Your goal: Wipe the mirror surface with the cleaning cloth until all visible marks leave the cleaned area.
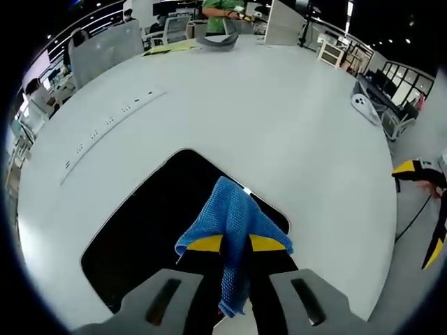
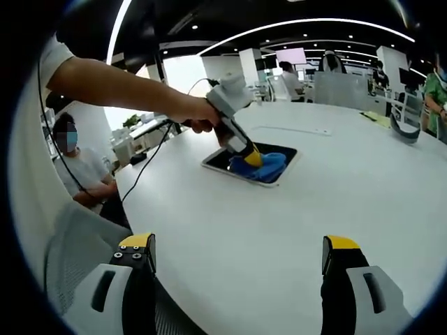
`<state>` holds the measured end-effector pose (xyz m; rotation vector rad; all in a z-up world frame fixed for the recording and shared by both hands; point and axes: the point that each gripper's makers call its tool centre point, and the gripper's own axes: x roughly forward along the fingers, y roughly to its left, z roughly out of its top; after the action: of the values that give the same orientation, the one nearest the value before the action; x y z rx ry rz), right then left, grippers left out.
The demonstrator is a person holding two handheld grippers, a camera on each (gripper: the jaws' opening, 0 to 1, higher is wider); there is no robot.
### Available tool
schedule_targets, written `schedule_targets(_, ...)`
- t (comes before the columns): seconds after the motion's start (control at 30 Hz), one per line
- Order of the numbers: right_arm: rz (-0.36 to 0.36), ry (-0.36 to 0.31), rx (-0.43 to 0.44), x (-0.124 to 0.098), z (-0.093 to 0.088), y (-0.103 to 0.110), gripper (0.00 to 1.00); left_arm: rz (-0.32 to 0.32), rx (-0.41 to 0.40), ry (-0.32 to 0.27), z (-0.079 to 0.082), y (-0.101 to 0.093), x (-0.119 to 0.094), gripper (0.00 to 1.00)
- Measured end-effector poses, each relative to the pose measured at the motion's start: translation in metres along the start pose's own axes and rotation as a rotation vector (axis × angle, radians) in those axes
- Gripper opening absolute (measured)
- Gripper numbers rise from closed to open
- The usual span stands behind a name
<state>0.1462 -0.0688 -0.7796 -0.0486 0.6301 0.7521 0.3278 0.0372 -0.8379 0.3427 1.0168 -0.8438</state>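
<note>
1. Mirror (image 1: 147, 223), one dark rounded rectangle, lies flat on the white surface (image 1: 279, 132) in the left gripper view. The left claw (image 1: 235, 244) points down at it, its yellow-tipped jaws clamped on one blue cleaning cloth (image 1: 234, 223); the cloth's tail hangs between the jaws and hides part of the mirror's near edge.

2. Right gripper view: the right claw (image 2: 237, 255) hovers well apart from the mirror (image 2: 230, 159), its two jaws spread wide and holding nothing. A person's hand (image 2: 199, 113), arm outstretched, grips the left claw (image 2: 253, 159), tilted down with the cloth (image 2: 262, 167) touching the mirror. The mirror's marks are too small to make out.
</note>
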Motion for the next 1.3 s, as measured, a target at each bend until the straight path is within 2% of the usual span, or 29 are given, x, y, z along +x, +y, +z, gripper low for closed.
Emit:
schedule_targets(0.7,0.000,-0.005,-0.010,0.000,0.004,0.002,0.99,-0.020,-0.013,-0.001,-0.011,-0.010,-0.005,0.11)
schedule_targets(1.3,-0.002,-0.007,-0.014,-0.001,0.006,0.000,0.99,-0.019,-0.029,0.015,-0.010,-0.009,-0.004,0.11)
